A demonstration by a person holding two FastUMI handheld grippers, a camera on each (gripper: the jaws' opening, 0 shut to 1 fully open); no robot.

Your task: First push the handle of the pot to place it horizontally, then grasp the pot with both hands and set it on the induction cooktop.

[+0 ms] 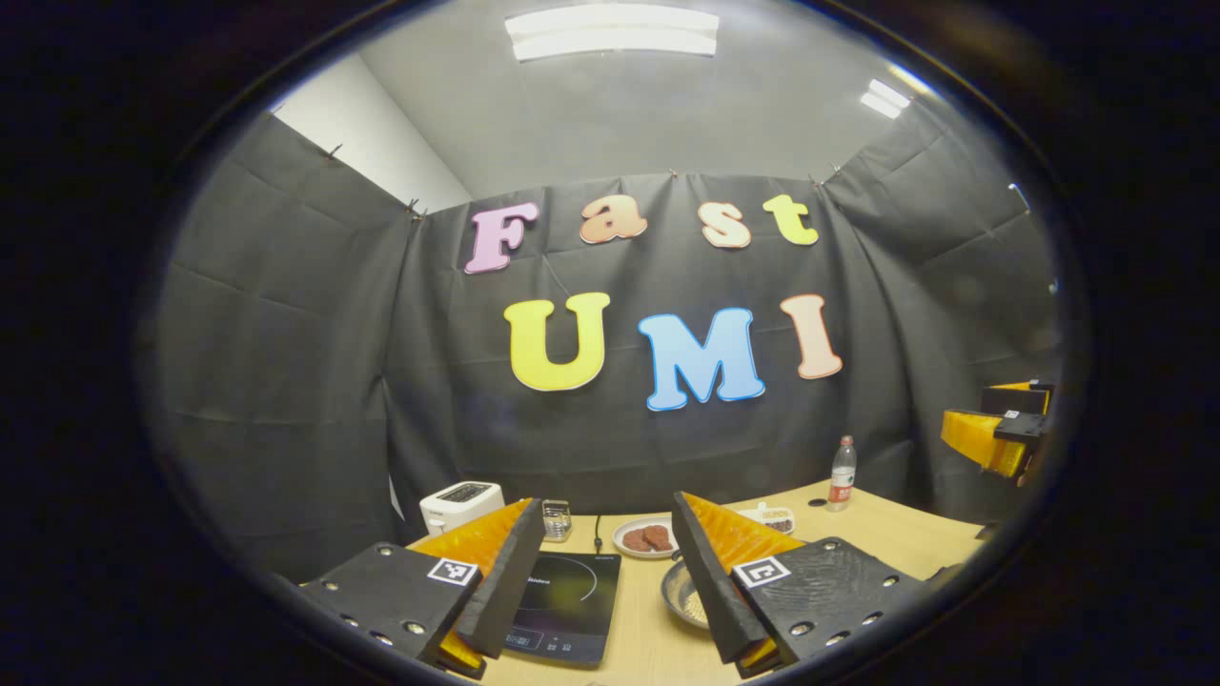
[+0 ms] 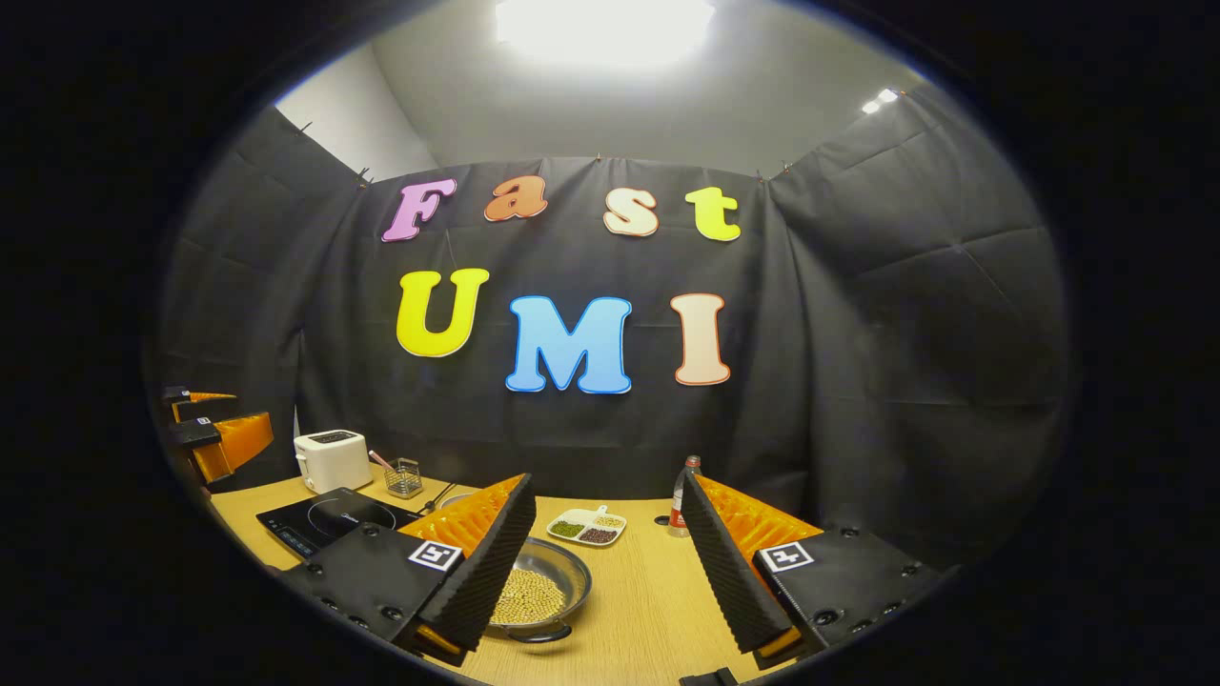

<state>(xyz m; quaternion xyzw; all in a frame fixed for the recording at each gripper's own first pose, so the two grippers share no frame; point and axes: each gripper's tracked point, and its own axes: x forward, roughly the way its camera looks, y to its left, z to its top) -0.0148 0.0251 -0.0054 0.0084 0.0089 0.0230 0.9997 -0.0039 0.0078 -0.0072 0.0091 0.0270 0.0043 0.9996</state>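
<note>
Hovering above the wooden table [image 2: 648, 591], both grippers are raised and holding nothing, and nothing of the task looks done yet. The left gripper [image 1: 600, 581] has its jaws spread wide, and between them in the left gripper view lies the black induction cooktop [image 1: 567, 605], flat near the table's front, with a white toaster [image 1: 461, 503] and a small wire basket [image 1: 557, 519] behind it. The right gripper [image 2: 610, 562] is just as wide open, and in the right gripper view the pot [image 2: 538, 591] sits low beside its left finger: a shallow metal pan with a bed of pale beans in it, standing on the table to the right of the cooktop and apart from it. A dark loop at its near rim is probably the handle, though the finger covers part of the pot and I can't say how the handle lies.

Each gripper seems stationed over its own side, one by the cooktop, one by the pot, which suits a two-handed lift. A plate of brown patties [image 1: 646, 536], a divided dish of beans [image 2: 587, 526] and a bottle [image 2: 679, 497] stand farther back, out of the path.
</note>
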